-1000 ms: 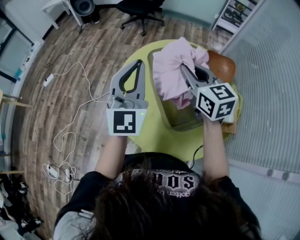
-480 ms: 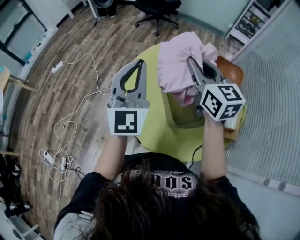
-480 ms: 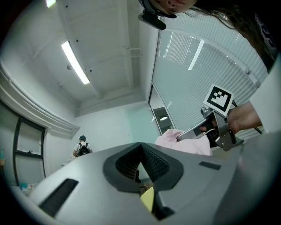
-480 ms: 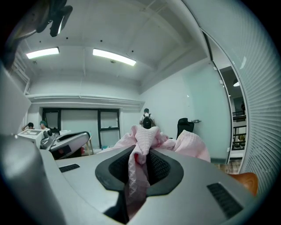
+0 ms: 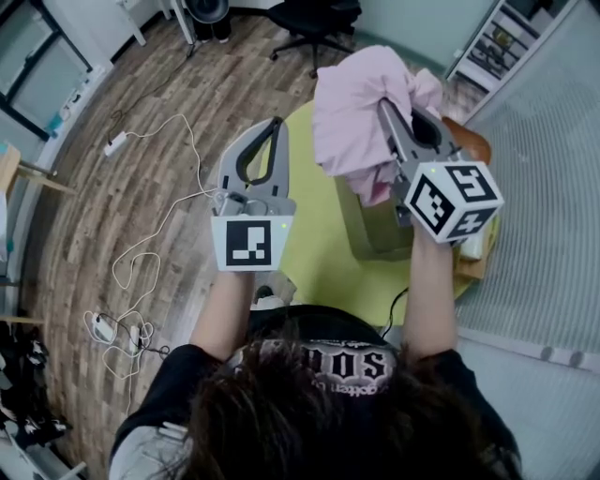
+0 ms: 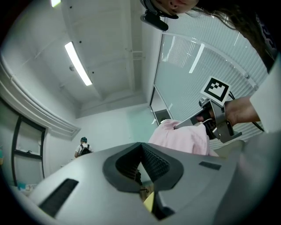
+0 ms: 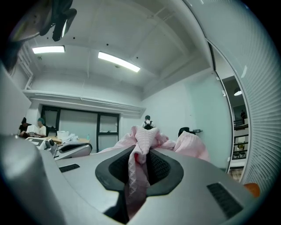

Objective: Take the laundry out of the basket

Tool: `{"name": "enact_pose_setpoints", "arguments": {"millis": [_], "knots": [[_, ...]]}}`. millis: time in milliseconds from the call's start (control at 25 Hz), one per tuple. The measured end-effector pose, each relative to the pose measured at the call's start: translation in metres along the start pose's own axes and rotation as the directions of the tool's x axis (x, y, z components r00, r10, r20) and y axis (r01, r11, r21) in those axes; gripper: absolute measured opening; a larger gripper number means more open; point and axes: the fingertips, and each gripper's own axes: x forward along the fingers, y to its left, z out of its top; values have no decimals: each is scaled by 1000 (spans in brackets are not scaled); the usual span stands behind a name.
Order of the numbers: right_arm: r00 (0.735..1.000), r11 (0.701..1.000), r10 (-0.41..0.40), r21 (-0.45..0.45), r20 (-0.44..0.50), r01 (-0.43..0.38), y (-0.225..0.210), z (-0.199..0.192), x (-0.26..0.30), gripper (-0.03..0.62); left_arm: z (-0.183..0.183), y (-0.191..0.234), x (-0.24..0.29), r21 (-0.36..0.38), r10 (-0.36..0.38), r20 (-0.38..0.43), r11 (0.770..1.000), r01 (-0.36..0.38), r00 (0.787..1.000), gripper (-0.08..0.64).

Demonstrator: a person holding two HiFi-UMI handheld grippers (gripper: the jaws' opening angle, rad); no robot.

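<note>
A pink garment (image 5: 354, 111) hangs bunched in the air above the olive basket (image 5: 375, 234), which stands on a round yellow-green table (image 5: 305, 258). My right gripper (image 5: 383, 105) is shut on it; in the right gripper view the pink cloth (image 7: 139, 154) is pinched between the ribbed pads and trails down. My left gripper (image 5: 278, 124) hovers over the table's left edge, apart from the cloth, with its jaws together and nothing between them (image 6: 141, 147). The left gripper view shows the garment (image 6: 184, 138) off to the right. The inside of the basket is mostly hidden.
A brown rounded object (image 5: 472, 142) lies at the table's far right. A ribbed white panel (image 5: 553, 187) runs close along the right. White cables (image 5: 141, 253) trail over the wooden floor at left. A black office chair (image 5: 309, 19) stands beyond the table.
My right gripper has risen with the pink garment, lifting it higher above the basket. The left gripper stays shut beside it with little shift in the picture.
</note>
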Motion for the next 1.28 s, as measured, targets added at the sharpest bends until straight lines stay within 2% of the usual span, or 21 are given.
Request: {"name": "enact_pose_setpoints", "arguments": {"millis": [400,920,1280], "knots": [[999,1000,5,-5,34,-5,60,17,44,71,-5,67,-12,-12,-10,15,1000,10,1000,2],[999,999,33,11,37,-34,124,-1,96,70,-21,136,-34,-1,10,8,1000,-10,1000,2],[997,995,68,76,35,-71,168,-27,119,69,-31,172,-59,-1,23,2,1000,-23,1000,2]]}}
